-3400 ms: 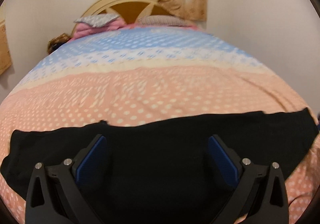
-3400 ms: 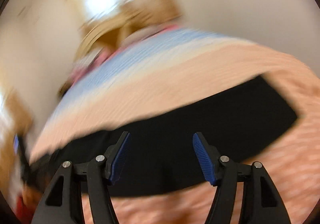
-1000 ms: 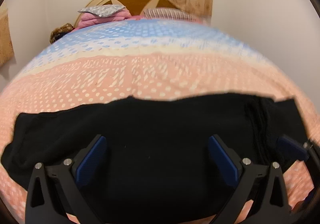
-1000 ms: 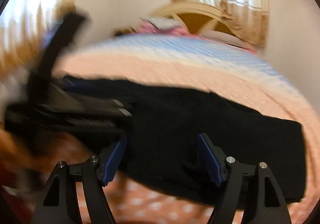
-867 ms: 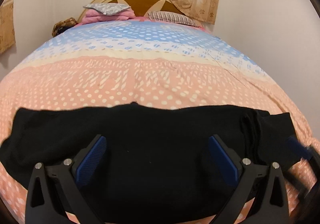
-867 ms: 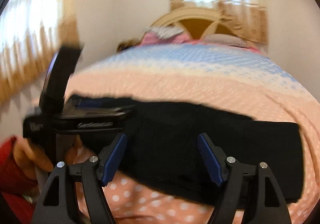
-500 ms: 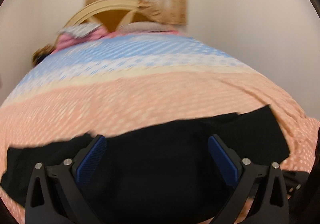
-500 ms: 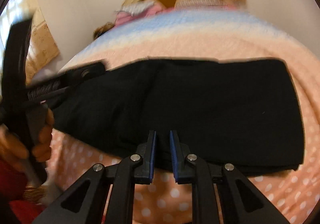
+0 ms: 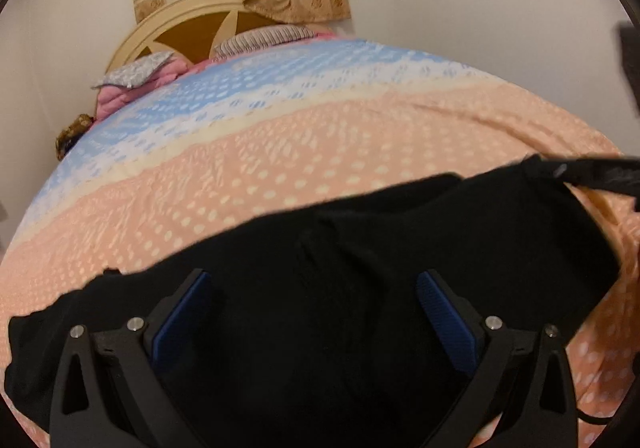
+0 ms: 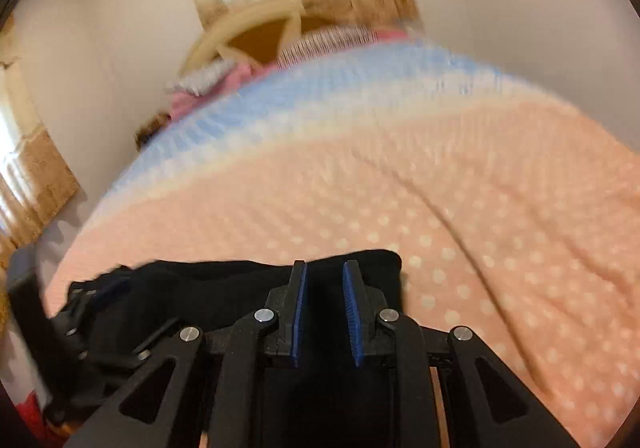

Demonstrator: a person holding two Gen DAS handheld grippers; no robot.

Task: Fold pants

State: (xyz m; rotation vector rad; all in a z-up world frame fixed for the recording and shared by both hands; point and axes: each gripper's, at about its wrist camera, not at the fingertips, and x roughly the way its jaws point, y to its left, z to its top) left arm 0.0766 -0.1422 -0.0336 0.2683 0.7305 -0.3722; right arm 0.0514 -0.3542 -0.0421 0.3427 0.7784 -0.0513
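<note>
Black fabric pants (image 9: pixel 320 328) lie across the near end of the bed's peach polka-dot bedspread (image 9: pixel 320 168). Right hand-held gripper (image 10: pixel 325 312) is clamped on the pants' corner, fabric between its blue pads. Left hand-held gripper (image 9: pixel 312 322) is spread wide above the pants, gripping nothing.

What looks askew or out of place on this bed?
The black pants are rumpled: their right end is pinched up off the bedspread by the right gripper, so they no longer lie flat.
</note>
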